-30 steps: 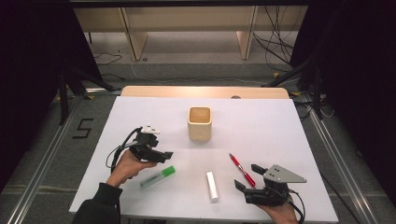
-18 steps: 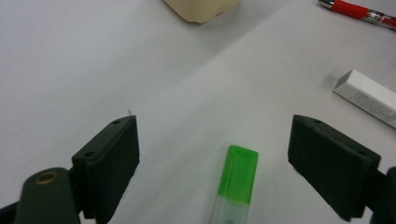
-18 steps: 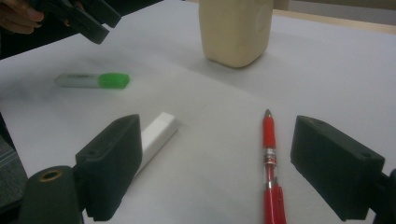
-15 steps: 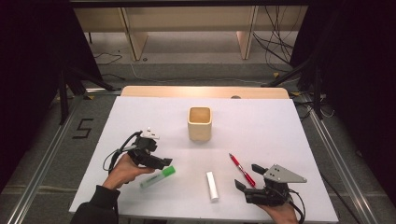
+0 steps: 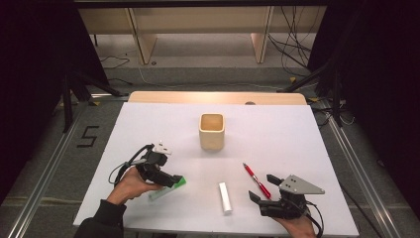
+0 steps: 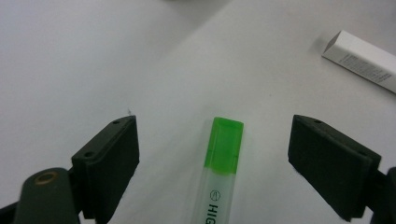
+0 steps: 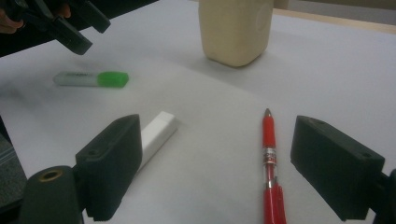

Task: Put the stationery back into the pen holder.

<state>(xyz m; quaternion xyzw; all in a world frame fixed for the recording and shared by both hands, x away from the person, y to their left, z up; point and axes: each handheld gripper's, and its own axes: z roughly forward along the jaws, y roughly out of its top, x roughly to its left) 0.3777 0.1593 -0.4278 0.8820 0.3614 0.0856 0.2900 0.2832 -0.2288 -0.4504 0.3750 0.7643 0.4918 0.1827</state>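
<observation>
beige cup, inside unclear

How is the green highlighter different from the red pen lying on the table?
The green highlighter is thick, with a pale clear body and a green cap; the red pen is slim and red all over. The highlighter lies between the open jaws of the left gripper, untouched; the pen lies just ahead of the right gripper, nearer one jaw. Both lie flat on the white table.

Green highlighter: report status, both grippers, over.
Left gripper open, jaws astride the green highlighter, pads clear of it. Highlighter flat on the table. Right gripper open, holding nothing, red pen between its jaws. Nothing in the way.
</observation>
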